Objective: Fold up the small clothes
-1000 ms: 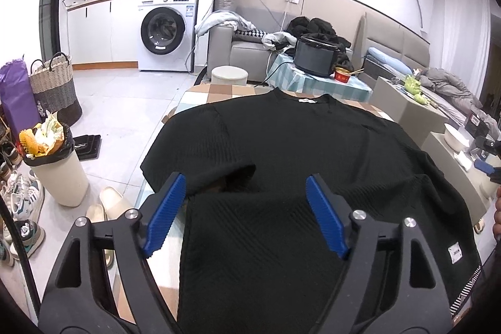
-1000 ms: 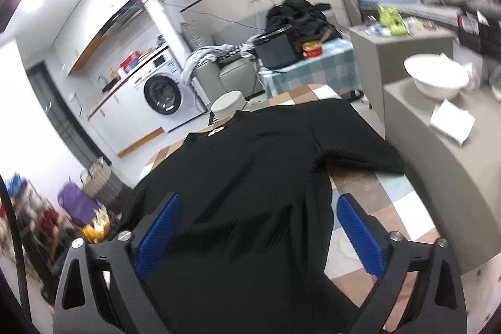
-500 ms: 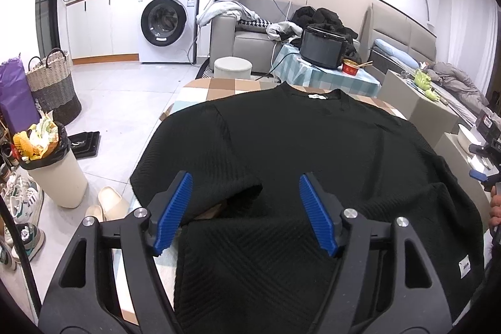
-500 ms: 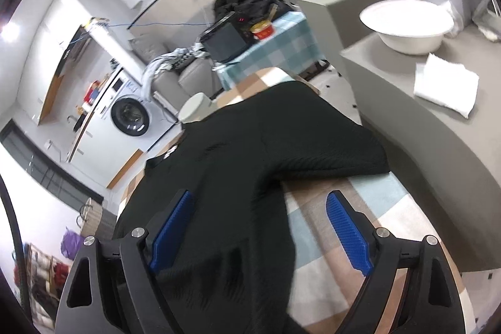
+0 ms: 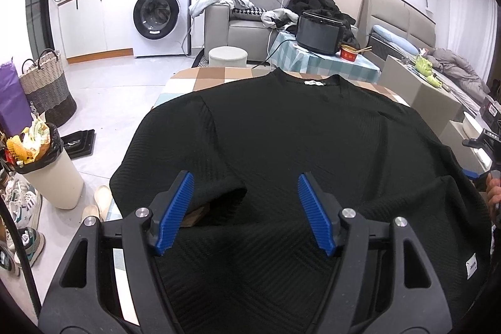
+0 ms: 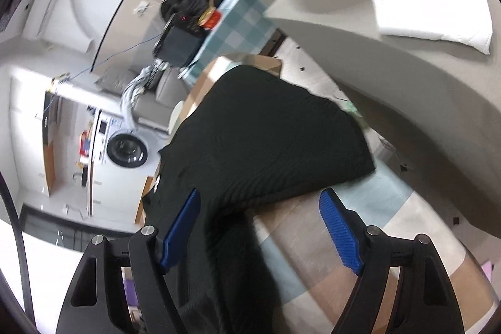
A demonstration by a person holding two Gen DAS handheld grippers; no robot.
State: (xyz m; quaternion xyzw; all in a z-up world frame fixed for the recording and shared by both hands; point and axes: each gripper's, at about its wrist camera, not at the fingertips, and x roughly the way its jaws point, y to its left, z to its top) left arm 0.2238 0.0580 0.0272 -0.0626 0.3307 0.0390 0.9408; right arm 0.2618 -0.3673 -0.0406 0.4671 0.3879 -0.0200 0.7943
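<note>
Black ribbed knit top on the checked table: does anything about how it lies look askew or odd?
Mostly flat, but the black ribbed knit top has its left sleeve draped past the edge of the checked table, its cuff lifted slightly; nothing spilled or damaged.

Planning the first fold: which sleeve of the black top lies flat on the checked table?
The sleeve in the right wrist view lies flat on the checked table; the other sleeve overhangs the edge.

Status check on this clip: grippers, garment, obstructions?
Left gripper open, right gripper open, jaws closing, nothing pinched. Black shirt flat on checkered table, unfolded. Nothing blocking.
</note>
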